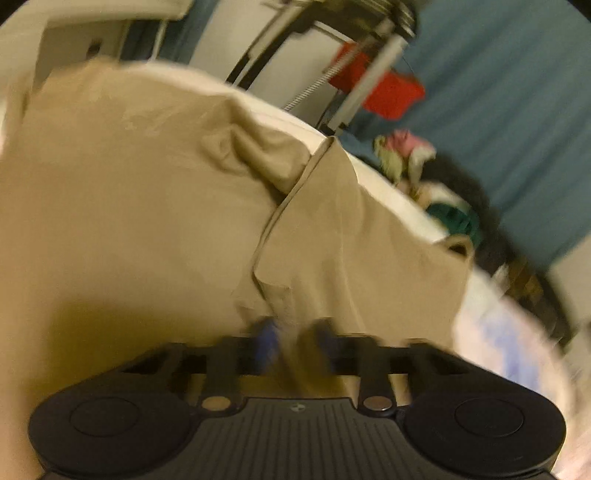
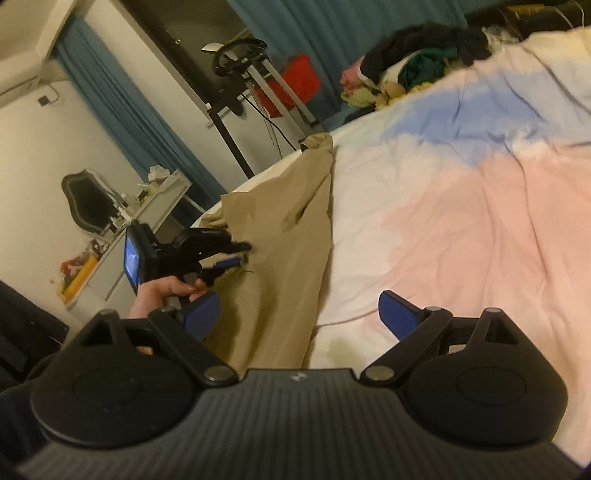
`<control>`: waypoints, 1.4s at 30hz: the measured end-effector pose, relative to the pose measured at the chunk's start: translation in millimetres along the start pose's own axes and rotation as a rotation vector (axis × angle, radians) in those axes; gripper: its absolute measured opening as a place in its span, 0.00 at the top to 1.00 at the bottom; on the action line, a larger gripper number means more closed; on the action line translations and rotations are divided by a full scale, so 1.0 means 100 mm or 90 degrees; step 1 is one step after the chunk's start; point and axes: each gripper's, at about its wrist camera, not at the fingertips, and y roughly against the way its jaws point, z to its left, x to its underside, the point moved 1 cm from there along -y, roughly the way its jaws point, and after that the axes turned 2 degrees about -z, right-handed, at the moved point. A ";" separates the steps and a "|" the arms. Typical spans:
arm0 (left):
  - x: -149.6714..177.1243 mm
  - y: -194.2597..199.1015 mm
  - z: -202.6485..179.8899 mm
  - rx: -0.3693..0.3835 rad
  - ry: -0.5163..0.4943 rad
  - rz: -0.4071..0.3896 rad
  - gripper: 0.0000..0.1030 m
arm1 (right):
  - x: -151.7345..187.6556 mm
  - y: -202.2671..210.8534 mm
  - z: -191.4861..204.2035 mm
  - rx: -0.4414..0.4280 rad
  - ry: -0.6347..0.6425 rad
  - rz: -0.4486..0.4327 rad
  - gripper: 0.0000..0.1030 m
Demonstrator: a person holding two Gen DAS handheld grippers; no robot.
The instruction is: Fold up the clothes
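On the bed, which has a soft cover in pink, white and blue, lies a tan garment along the left side, near the bed's edge. In the left wrist view the tan garment fills most of the picture, all wrinkled, with a long seam running down it and one corner flopped over. The picture is blurry there. The left tongs are clenched tight, and a pinch of the tan cloth sits squeezed between their blue fingertips. From the right wrist view you can see the left tongs from the side, biting the edge of the cloth, with a hand wrapped around the handle. The right tongs are released, with their blue fingers spread far apart. They hang over the bed just where the tan cloth meets the white part of the cover, and they squeeze nothing. At the far end of the bed is a pile of clothes in black, green, pink and yellow. Behind it hangs a blue curtain. Something red sits beside a metal stand. Far to the left is a white bench with small things on top.
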 end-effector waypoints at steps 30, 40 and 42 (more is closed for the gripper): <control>1.90 2.30 0.46 0.065 -0.068 0.308 0.33 | 0.15 0.63 0.32 0.037 0.036 -0.057 0.09; 2.18 2.54 0.45 0.052 -0.093 0.300 0.95 | 0.21 0.82 0.81 0.076 0.066 -0.066 0.09; 2.19 2.55 0.44 0.039 -0.116 0.289 0.94 | 0.22 0.86 0.91 0.079 0.078 -0.068 0.09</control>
